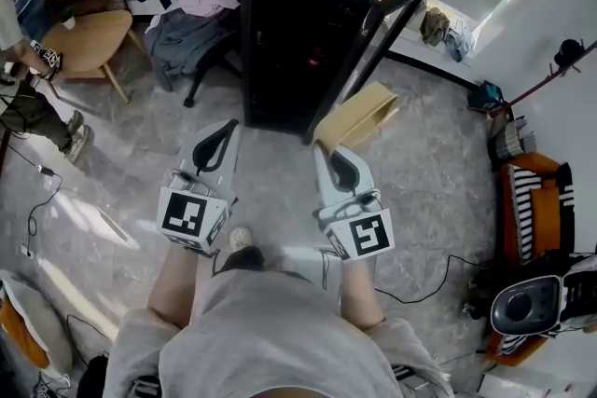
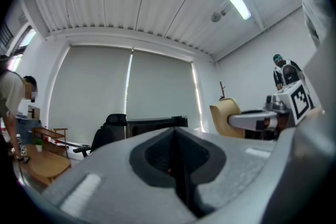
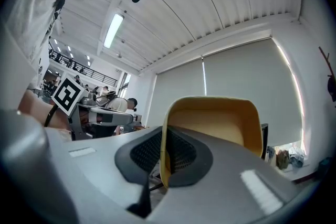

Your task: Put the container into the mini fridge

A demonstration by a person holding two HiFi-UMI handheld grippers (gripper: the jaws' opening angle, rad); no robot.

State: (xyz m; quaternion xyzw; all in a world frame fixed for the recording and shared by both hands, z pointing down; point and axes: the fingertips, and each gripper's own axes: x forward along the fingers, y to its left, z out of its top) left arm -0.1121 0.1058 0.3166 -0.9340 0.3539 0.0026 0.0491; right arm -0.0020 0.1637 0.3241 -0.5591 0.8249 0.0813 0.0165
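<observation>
Close to the person's chest, the left gripper (image 1: 222, 133) is pointed forward with its jaws pressed together and nothing between them. Beside it, the right gripper (image 1: 328, 150) is clamped on one thin wall of the container (image 1: 360, 114). The wall runs straight down the slot between the two dark pads.

The container is a shallow tan-yellow tub with rounded corners and a smooth, matte inside. It is tipped up so its open mouth faces back toward the gripper, and it looks empty, though the far bottom corner is hard to see. It hangs in the air just in front of the mini fridge (image 1: 297, 19), not inside it.

The fridge is a black box standing on the grey marbled floor (image 1: 438, 158). Its door (image 1: 371, 47) is swung wide to the right, and the container sits near the door's lower edge. The inside is dark.

The floor before the opening is bare. An office chair (image 1: 191, 33) draped with clothes stands close on the fridge's left, and a wooden table (image 1: 89, 40) is beyond that.
</observation>
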